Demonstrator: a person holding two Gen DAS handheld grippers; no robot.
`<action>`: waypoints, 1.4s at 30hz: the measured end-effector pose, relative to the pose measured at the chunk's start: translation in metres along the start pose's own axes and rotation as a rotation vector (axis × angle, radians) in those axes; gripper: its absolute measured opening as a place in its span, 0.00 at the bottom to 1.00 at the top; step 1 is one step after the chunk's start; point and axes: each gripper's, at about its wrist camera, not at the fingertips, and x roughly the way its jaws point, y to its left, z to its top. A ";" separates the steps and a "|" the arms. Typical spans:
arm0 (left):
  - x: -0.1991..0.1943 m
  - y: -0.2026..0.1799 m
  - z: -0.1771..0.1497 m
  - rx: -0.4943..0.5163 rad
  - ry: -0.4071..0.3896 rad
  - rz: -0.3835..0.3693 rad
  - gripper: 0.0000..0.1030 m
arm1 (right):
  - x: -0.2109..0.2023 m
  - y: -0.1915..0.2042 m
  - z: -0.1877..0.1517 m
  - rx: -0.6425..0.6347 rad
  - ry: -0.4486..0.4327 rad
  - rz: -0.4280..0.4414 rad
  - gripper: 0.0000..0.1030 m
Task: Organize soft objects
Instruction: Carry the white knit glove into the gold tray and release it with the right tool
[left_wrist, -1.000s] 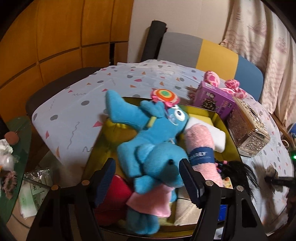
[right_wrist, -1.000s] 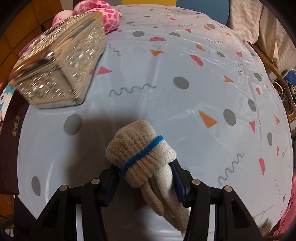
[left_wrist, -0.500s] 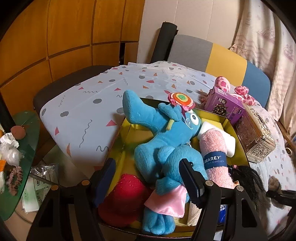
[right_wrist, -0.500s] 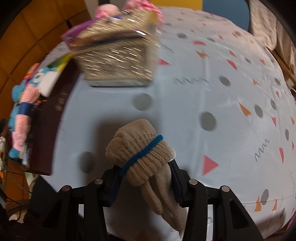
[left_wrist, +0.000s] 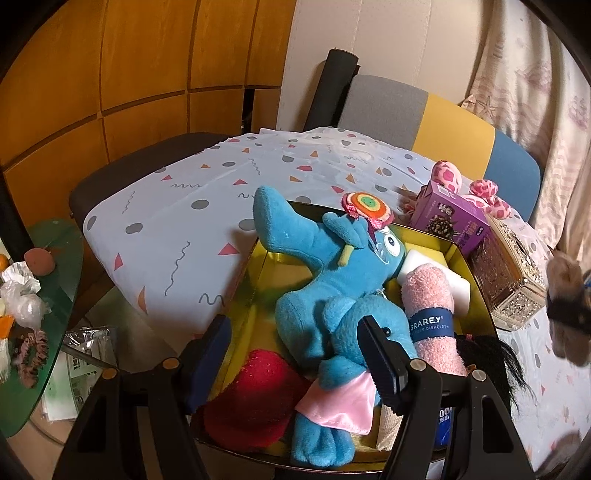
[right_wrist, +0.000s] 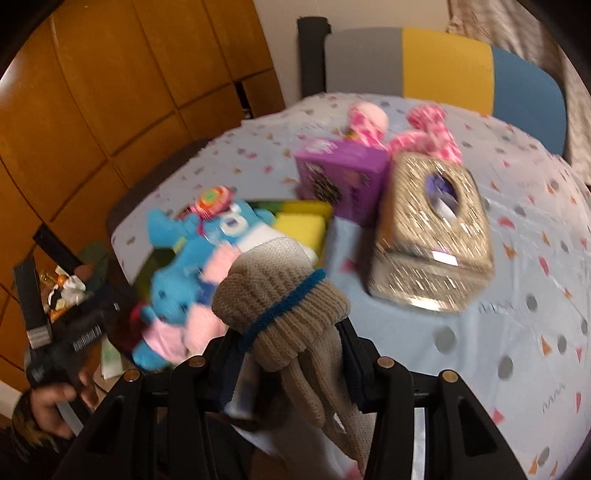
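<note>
My right gripper (right_wrist: 288, 354) is shut on a beige knitted glove (right_wrist: 284, 306) with a blue band, held in the air beside the yellow tray (right_wrist: 299, 225); the glove also shows at the right edge of the left wrist view (left_wrist: 567, 295). The yellow tray (left_wrist: 255, 273) holds a blue plush toy (left_wrist: 332, 280), a rolled pink dishcloth (left_wrist: 430, 314), a red soft item (left_wrist: 255, 398), a white sponge (left_wrist: 458, 288) and black hair (left_wrist: 487, 354). My left gripper (left_wrist: 295, 354) is open and empty, just above the tray's near end.
A purple box (left_wrist: 454, 221), a glittery gold tissue box (left_wrist: 506, 280) and a pink spotted plush (left_wrist: 465, 184) stand right of the tray on the patterned tablecloth (left_wrist: 192, 206). A chair (left_wrist: 436, 118) stands behind. A green side table (left_wrist: 44, 280) with clutter is at left.
My right gripper has lifted the glove off the tablecloth and swung left toward the tray. My left gripper has drawn back and up a little, staying open.
</note>
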 end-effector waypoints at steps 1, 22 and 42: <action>0.000 0.001 0.000 -0.001 0.000 -0.001 0.69 | -0.002 0.004 0.000 0.001 -0.006 0.001 0.46; 0.011 0.004 -0.005 -0.009 0.038 -0.001 0.69 | 0.126 0.029 0.001 0.006 0.150 0.002 0.45; 0.004 -0.007 -0.006 0.025 0.027 0.013 0.71 | 0.094 0.046 -0.012 -0.133 0.024 -0.121 0.67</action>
